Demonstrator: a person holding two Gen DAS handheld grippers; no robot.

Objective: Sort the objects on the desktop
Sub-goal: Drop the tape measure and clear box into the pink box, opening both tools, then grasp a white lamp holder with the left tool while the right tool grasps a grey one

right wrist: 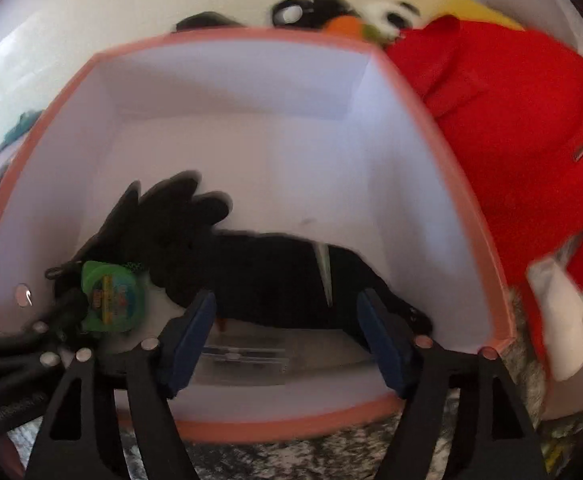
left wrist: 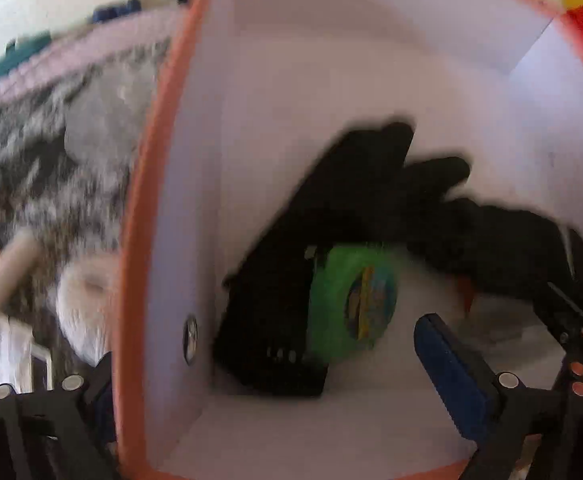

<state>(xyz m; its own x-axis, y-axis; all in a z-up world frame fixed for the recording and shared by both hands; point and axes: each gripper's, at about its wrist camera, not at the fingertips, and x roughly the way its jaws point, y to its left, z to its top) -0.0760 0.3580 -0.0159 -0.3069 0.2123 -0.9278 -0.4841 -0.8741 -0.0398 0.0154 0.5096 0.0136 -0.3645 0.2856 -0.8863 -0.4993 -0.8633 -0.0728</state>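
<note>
I see both grippers pointing down into the box (right wrist: 247, 32), white inside with an orange rim, which stands on a mottled grey blanket (left wrist: 51, 168). Left gripper (left wrist: 251, 364): fingers spread as wide as they go, one outside the box's left wall, the blue-padded one inside; nothing between them. Right gripper (right wrist: 287, 320): blue pads apart, nothing pinched, tips just over the black glove (right wrist: 251, 272). The glove lies across the box floor near the front edge, fingers toward the left wall. Green round tape measure (right wrist: 113, 298) sits in the front left corner, touching the glove and a black flat gadget (left wrist: 267, 320), type unclear through blur. A clear plastic case (right wrist: 243, 360) lies at the front edge under the right gripper. Red cloth (right wrist: 511, 128) rests against the box's right wall outside
</note>
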